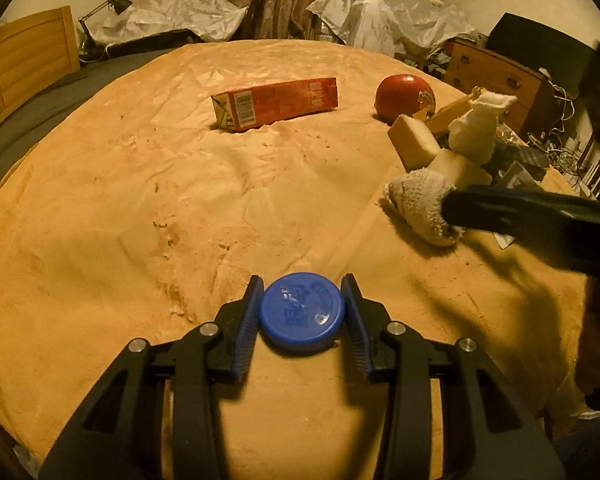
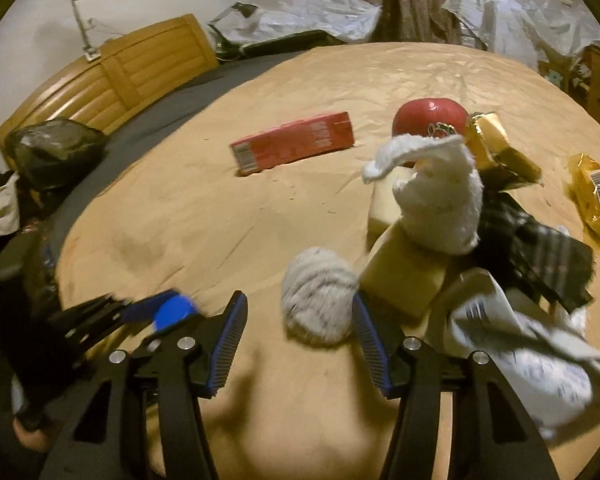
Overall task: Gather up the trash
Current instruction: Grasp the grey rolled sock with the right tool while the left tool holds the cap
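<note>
My left gripper (image 1: 302,300) is shut on a blue bottle cap (image 1: 302,314), held just above the tan bedspread (image 1: 140,200); both also show blurred in the right wrist view (image 2: 172,312). My right gripper (image 2: 300,316) is open, with a grey balled sock (image 2: 318,296) between its fingertips, nearer the right finger. That sock (image 1: 416,208) shows in the left wrist view with one right finger (image 1: 500,216) against it. A red carton (image 1: 276,104) (image 2: 296,144) lies further back.
A red ball (image 1: 404,98) (image 2: 428,120), yellow sponges (image 2: 404,280), a white sock (image 2: 440,200), dark cloth (image 2: 540,256), a white wrapper (image 2: 540,360) and yellow wrappers (image 2: 596,196) crowd the right. A black bag (image 2: 56,152) sits left by the wooden headboard (image 2: 112,76).
</note>
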`<state>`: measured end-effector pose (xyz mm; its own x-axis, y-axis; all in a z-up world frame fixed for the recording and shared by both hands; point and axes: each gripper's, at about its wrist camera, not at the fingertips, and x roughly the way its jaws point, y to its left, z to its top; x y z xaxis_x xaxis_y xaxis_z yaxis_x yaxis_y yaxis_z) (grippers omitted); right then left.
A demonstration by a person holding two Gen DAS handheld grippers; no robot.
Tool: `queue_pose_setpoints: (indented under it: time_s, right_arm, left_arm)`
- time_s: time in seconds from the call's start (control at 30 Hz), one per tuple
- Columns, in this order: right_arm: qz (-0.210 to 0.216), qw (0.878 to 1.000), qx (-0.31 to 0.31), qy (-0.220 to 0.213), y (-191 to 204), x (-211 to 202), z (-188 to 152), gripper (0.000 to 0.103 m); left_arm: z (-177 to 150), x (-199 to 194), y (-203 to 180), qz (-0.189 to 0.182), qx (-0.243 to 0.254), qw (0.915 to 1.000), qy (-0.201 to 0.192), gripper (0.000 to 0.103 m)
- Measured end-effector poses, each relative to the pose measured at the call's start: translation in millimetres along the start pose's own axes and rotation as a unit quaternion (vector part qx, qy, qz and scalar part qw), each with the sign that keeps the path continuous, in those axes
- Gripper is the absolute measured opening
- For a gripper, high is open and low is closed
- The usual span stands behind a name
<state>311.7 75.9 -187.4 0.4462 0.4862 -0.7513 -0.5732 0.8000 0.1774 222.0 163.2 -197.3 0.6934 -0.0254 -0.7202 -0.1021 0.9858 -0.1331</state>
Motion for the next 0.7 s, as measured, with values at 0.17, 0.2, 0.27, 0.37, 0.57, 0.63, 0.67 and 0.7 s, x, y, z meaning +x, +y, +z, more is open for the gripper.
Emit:
queue_pose_setpoints:
  time_s: [0.17, 0.2, 0.27, 0.37, 0.57, 0.63, 0.67, 0.7]
  right_arm:
    - [-0.019, 1.0, -0.008, 0.01, 0.0, 26.6, 8.2, 0.056]
    - [-0.023, 1.0, -0.011, 0.012, 0.5, 30.3, 8.3, 0.055]
    - [-0.031, 0.999, -0.014, 0.017, 1.6, 37.3, 7.6, 0.044]
    - [-0.04, 0.999, -0.009, 0.006, -0.8, 40.8, 4.1, 0.035]
    - [-0.035, 0.999, -0.002, -0.035, 5.9, 12.2, -6.7, 0.033]
    - [-0.037, 0.998, -0.002, -0.056, 10.1, -7.9, -14.0, 0.033]
    - [-0.041, 0.997, -0.003, -0.066, 12.7, -19.3, -19.0, 0.033]
    - [-0.043, 0.996, -0.002, -0.072, 13.6, -28.0, -23.3, 0.033]
  left_arm:
    - [-1.3, 0.7, 1.2, 0.004, 0.002, 1.0, 0.001, 0.04]
    - [-1.7, 0.6, 0.4, 0.006, 0.003, 1.0, 0.001, 0.04]
    - [-1.9, 0.7, -0.8, 0.009, 0.003, 1.0, 0.0, 0.039]
    - [-2.0, 0.7, -1.1, 0.008, 0.001, 1.0, -0.002, 0.038]
    - [-2.9, -8.7, 1.0, 0.019, -0.008, 0.9996, -0.018, 0.038]
    - [-1.4, -15.2, 0.2, 0.024, -0.008, 0.9993, -0.026, 0.038]
    - [0.1, -20.0, -1.2, 0.025, -0.008, 0.9991, -0.032, 0.038]
    - [1.7, -24.0, -2.6, 0.024, -0.009, 0.999, -0.036, 0.038]
